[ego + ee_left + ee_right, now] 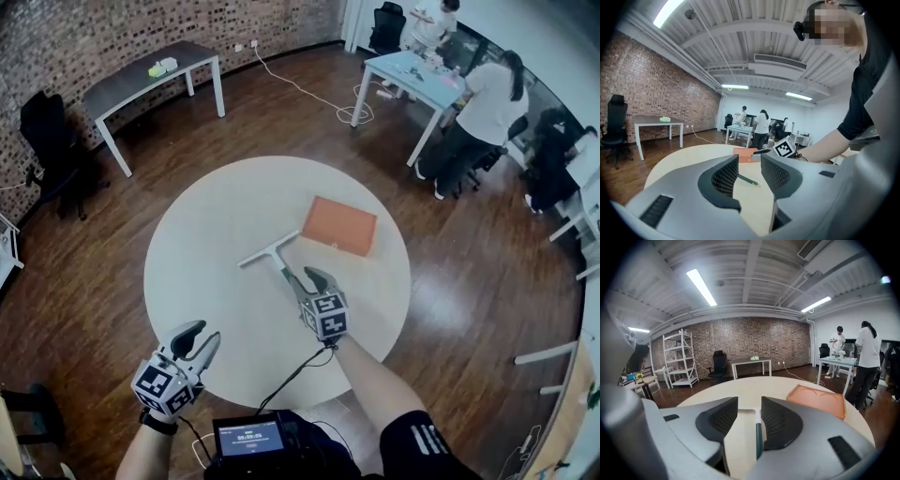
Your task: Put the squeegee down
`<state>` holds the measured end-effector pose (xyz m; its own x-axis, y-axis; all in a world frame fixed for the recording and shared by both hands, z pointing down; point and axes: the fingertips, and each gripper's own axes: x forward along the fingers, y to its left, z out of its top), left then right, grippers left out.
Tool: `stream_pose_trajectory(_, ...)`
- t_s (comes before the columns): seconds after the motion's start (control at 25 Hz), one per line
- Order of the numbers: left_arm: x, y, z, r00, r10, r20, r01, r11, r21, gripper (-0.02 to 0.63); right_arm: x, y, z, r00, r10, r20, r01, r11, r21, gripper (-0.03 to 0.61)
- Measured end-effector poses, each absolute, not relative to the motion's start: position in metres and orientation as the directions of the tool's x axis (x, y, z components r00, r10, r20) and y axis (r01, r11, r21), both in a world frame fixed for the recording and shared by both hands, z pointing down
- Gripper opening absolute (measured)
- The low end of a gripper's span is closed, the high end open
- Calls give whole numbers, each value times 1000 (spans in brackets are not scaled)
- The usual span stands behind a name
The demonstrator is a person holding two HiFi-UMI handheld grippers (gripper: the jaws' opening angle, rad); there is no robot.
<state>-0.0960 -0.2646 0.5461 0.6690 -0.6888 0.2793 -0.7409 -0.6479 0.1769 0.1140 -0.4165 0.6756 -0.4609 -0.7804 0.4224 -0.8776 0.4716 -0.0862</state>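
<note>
Left tongs [206, 334] parted and empty at near rim of one round surface [206, 216], right tongs [305, 276] parted, one squeegee [269, 249] lying flat, handle end between them, one orange tray [339, 225] beyond

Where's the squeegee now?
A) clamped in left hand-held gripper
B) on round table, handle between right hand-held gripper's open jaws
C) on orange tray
B: the squeegee lies on the round table, apart from the orange tray, its handle between the parted jaws of the right hand-held gripper.
</note>
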Motion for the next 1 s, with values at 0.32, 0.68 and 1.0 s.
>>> stream_pose_trajectory(0.32, -132, -172, 505, 707, -673, 218, -705, -696, 139, 156, 82, -286, 543, -529, -822, 210, -848, 513, -130, 184)
stream_pose_trajectory(0.68, -173, -46, 471, 755, -627, 189, -651, -752, 105, 156, 51, -106, 448, -539, -840, 61, -837, 526, -152, 187)
stream_pose_trajectory(1.0, -186, 24, 461, 773, -619, 137, -632, -770, 90, 156, 44, 11, 417, -542, -840, -21, -815, 531, -233, 166)
